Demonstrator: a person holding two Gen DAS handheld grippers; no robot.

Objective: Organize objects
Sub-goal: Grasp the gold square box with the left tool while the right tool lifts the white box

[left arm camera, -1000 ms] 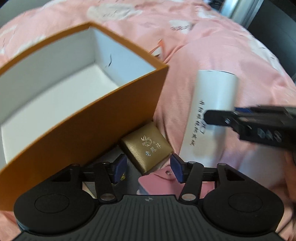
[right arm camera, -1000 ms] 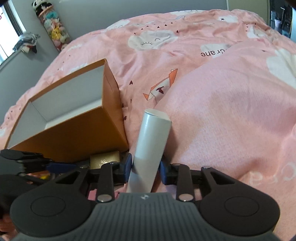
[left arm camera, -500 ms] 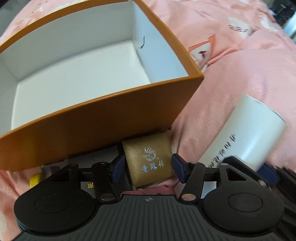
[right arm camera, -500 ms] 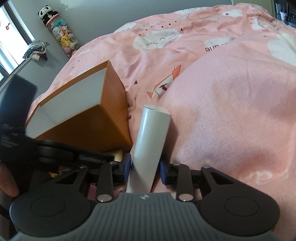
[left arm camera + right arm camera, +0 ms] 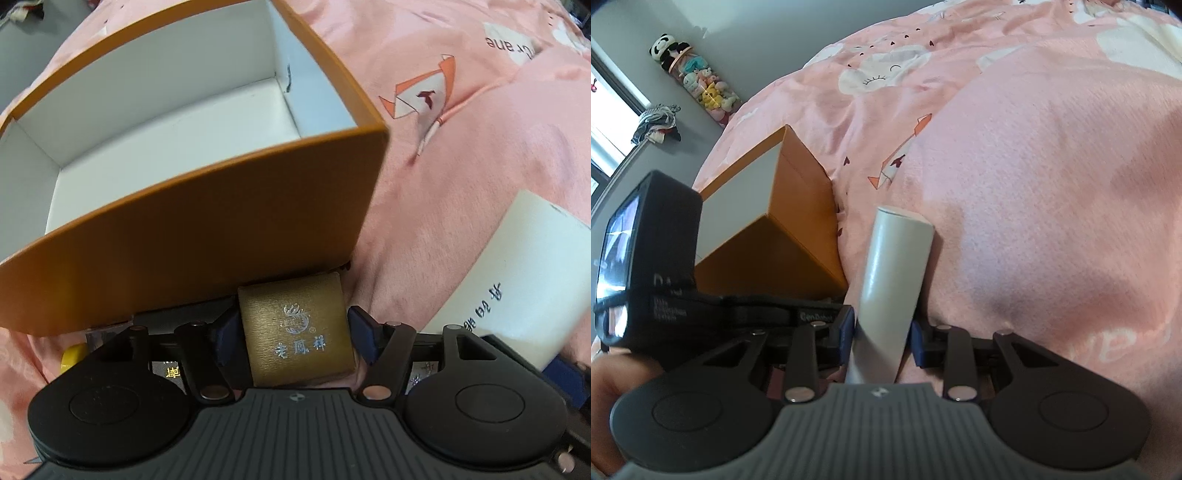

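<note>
Now the left gripper [image 5: 293, 334] is opening, its pads either side of the gold box [image 5: 297, 332] on the pink quilt [image 5: 443, 147], right against the orange box [image 5: 184, 240]. Meanwhile the right gripper [image 5: 882, 332] clamps the white tube [image 5: 892, 277].

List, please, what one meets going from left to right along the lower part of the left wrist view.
Small yellow object → small gold box between the opening left gripper fingers → white tube.
</note>
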